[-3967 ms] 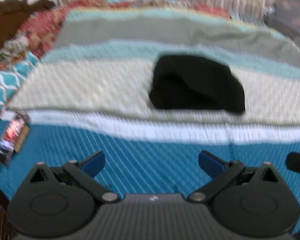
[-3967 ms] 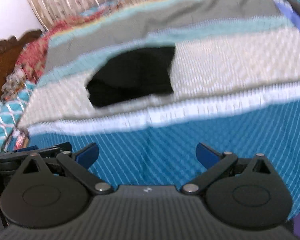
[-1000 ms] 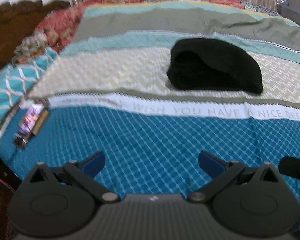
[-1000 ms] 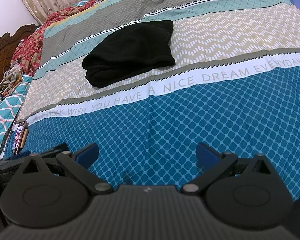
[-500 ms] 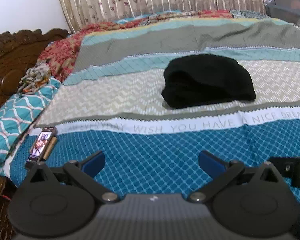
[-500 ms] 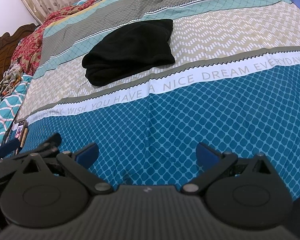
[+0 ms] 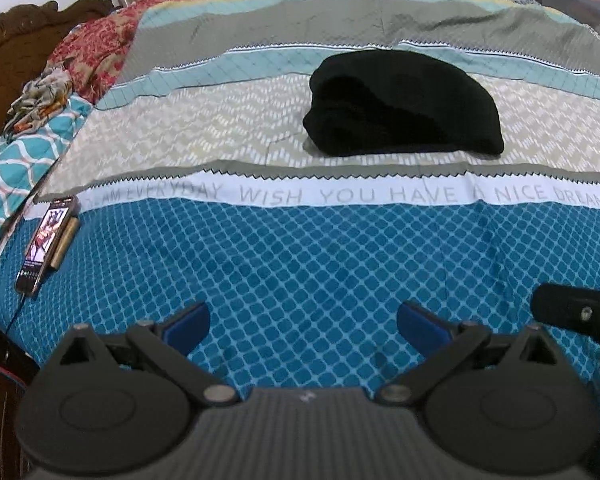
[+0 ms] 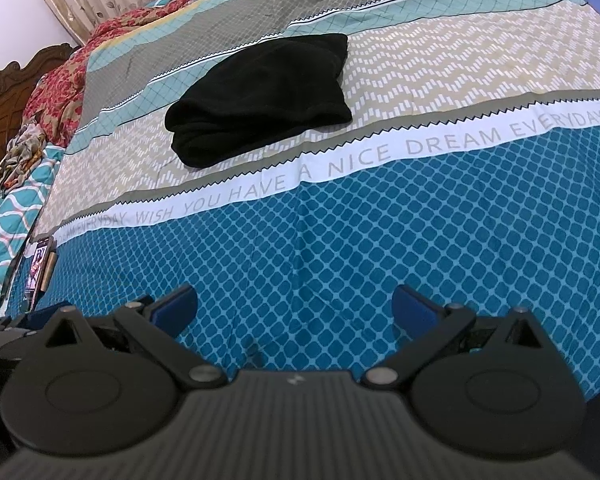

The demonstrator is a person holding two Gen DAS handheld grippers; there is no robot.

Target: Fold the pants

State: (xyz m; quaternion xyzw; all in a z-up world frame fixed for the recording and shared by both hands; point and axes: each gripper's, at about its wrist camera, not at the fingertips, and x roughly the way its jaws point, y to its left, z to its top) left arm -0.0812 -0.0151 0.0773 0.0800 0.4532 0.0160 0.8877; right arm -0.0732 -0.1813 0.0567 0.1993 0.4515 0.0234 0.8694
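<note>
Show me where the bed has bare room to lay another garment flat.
The widest free patch is the blue diamond band, between the lettered white stripe and both open hand-held grippers. The beige zigzag band left of the folded black pants is also free. The left edge is crowded: a phone and heaped bedding.

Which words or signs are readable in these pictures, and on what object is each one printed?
"WISH YOU HAVE A NICE DREAM EVERYDAY": printed repeatedly along the white band of the bedspread.
Phone at the bed's edge: its screen is lit, but too small to read.
Black pants: no label shows.
</note>
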